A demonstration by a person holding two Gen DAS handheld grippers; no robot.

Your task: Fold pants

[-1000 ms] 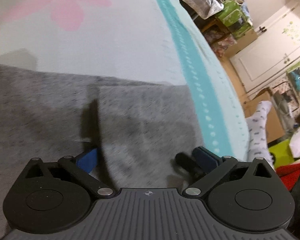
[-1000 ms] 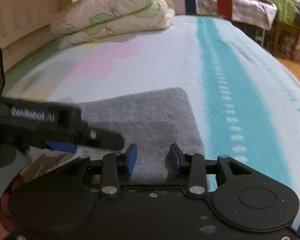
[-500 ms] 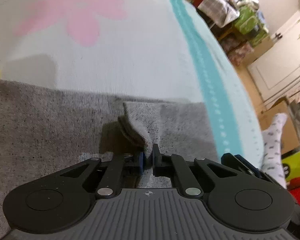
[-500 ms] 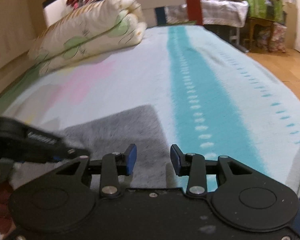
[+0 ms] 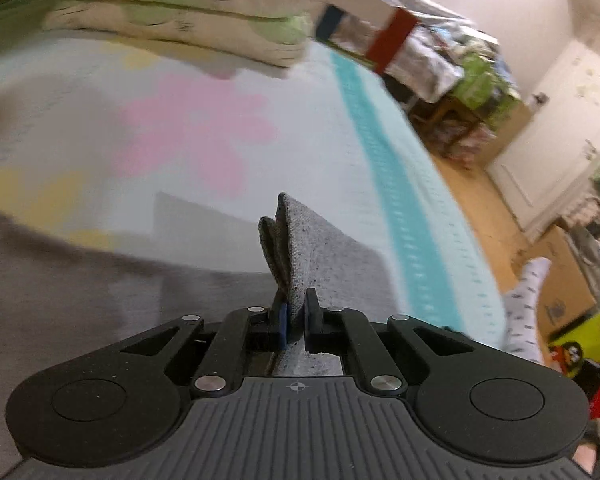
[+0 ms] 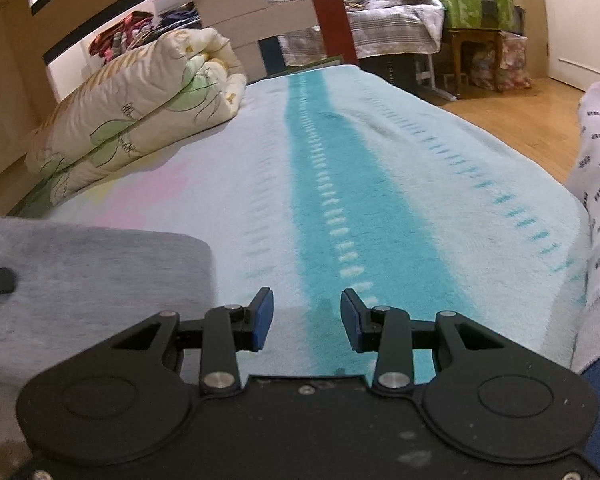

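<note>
Left wrist view first: your left gripper (image 5: pixel 296 322) is pinched tight on a corner of the grey pants (image 5: pixel 324 264). The cloth stands up in a little peak between the blue pads, with two layers showing at the fold. The rest of the pants lie flat on the bed blanket (image 5: pixel 204 140), spreading out to the left. A rolled quilt (image 5: pixel 180 12) sits far up the bed, well away.

Right wrist view next: your right gripper (image 6: pixel 306 322) is half open and holds nothing. It hangs over the blue stripe of the blanket (image 6: pixel 340 184), just beside the edge of the pants (image 6: pixel 100 268). A foot in a white sock (image 6: pixel 598 184) shows at the right side.

I think the pants are soft and light, so they will sag and bend wherever you do not hold them. They are not slippery and will not break. A good spot for your free claw looks like the near grey edge, so both corners lift together and the fold lies even.
</note>
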